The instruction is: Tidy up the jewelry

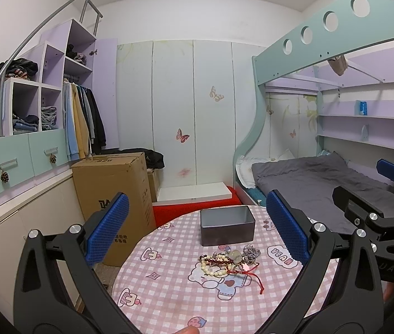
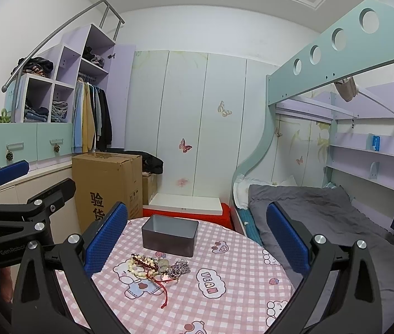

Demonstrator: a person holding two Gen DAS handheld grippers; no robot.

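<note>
Left tool (image 1: 197,233): I hold it above the surface (image 1: 169,292), pads spread, empty.
Right tool (image 2: 197,239): likewise apart, empty.
Jewelry pile (image 1: 228,260): tangled heap just before the open tin box (image 1: 226,229).
Risk: the red cord (image 1: 256,279) looks snagged among the beads; lifting one piece could drag others off.

Tin (image 1: 227,229) just behind jewelry pile (image 1: 230,260); sides free.
</note>
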